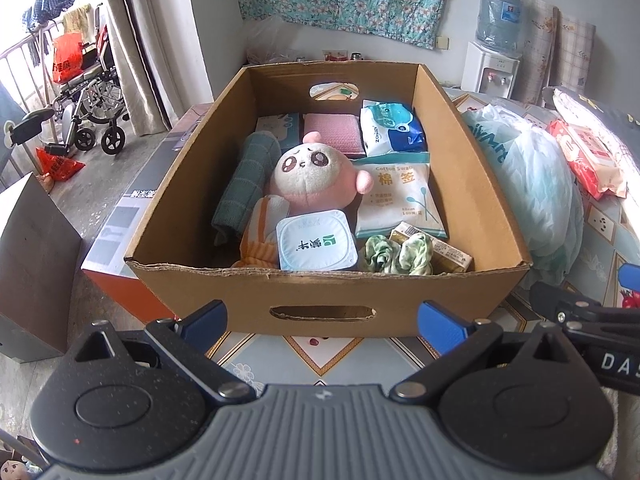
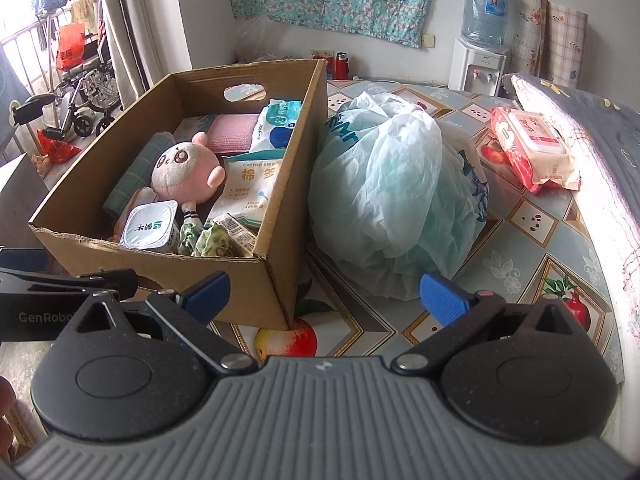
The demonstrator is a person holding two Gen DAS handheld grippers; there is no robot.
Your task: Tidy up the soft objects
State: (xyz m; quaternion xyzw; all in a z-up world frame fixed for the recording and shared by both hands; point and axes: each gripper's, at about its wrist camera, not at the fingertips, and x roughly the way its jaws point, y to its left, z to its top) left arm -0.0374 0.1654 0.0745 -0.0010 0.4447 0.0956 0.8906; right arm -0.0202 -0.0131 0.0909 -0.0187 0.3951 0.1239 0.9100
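An open cardboard box (image 1: 320,292) (image 2: 240,280) stands on the patterned table. Inside lie a pink plush toy (image 1: 308,172) (image 2: 186,170), a green rolled towel (image 1: 244,176), a pink cloth (image 1: 332,132), a green scrunchie (image 1: 396,254) (image 2: 208,242), an orange-striped cloth (image 1: 260,236), a yogurt tub (image 1: 316,246) (image 2: 150,226), a cotton swab pack (image 1: 400,200) and a wipes pack (image 1: 390,128). My left gripper (image 1: 322,322) hangs open just before the box's near wall. My right gripper (image 2: 326,292) is open near the box's right corner, holding nothing.
A bulging pale green plastic bag (image 2: 396,196) (image 1: 532,184) sits right of the box. A red wet-wipes pack (image 2: 534,148) lies at the far right beside a grey quilt (image 2: 592,128). A water dispenser (image 2: 478,60) stands behind. Left of the table are boxes and a wheelchair (image 1: 88,96).
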